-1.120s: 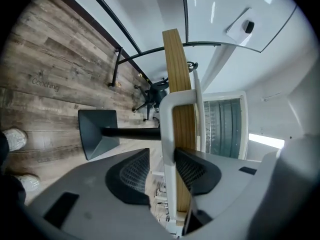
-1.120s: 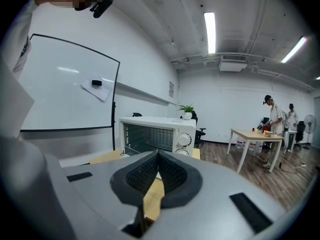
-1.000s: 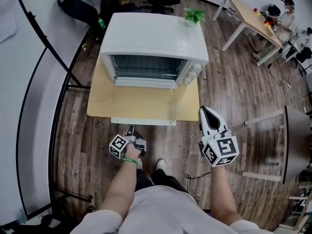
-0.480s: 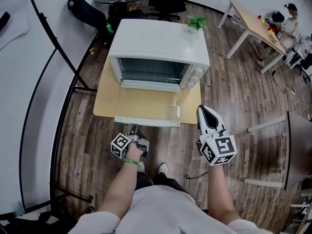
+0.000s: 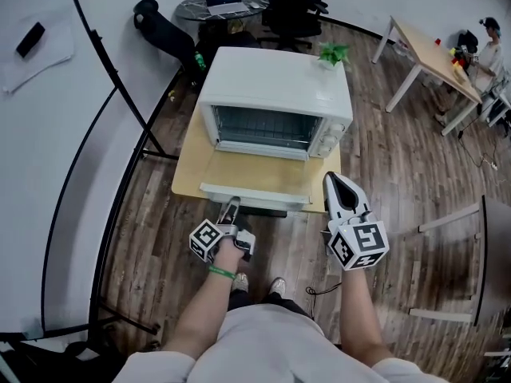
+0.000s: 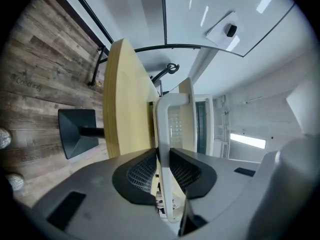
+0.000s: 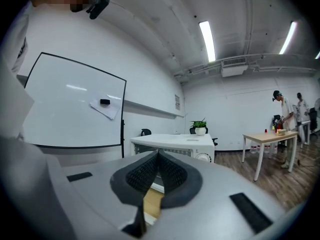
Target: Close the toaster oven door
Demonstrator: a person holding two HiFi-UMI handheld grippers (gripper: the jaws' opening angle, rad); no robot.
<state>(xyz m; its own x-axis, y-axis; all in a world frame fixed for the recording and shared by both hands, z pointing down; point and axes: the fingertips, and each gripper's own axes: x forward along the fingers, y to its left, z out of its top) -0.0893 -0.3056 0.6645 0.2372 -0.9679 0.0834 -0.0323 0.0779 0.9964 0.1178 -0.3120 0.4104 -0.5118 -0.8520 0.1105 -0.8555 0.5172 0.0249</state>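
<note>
A white toaster oven (image 5: 275,86) stands on a small wooden table (image 5: 190,170), its glass door (image 5: 255,178) folded down toward me. My left gripper (image 5: 231,208) reaches the door's white handle (image 5: 271,199) at its left part. In the left gripper view the handle (image 6: 163,124) runs between the fingers (image 6: 137,171), and the left gripper (image 6: 161,156) is shut on it. My right gripper (image 5: 335,182) hovers by the table's front right corner, shut with nothing in it. In the right gripper view the oven (image 7: 175,143) shows beyond the right gripper (image 7: 157,156).
A black whiteboard frame (image 5: 120,110) curves along the left of the table. Behind the oven are an office chair (image 5: 291,6) and a potted plant (image 5: 334,53). A long wooden table (image 5: 435,58) with people by it stands at the far right. The small table's dark base (image 6: 77,131) rests on the floor.
My left gripper has moved forward from below the table edge to the door handle and is now shut on it. The door looks shorter in view. The right gripper has hardly moved.
</note>
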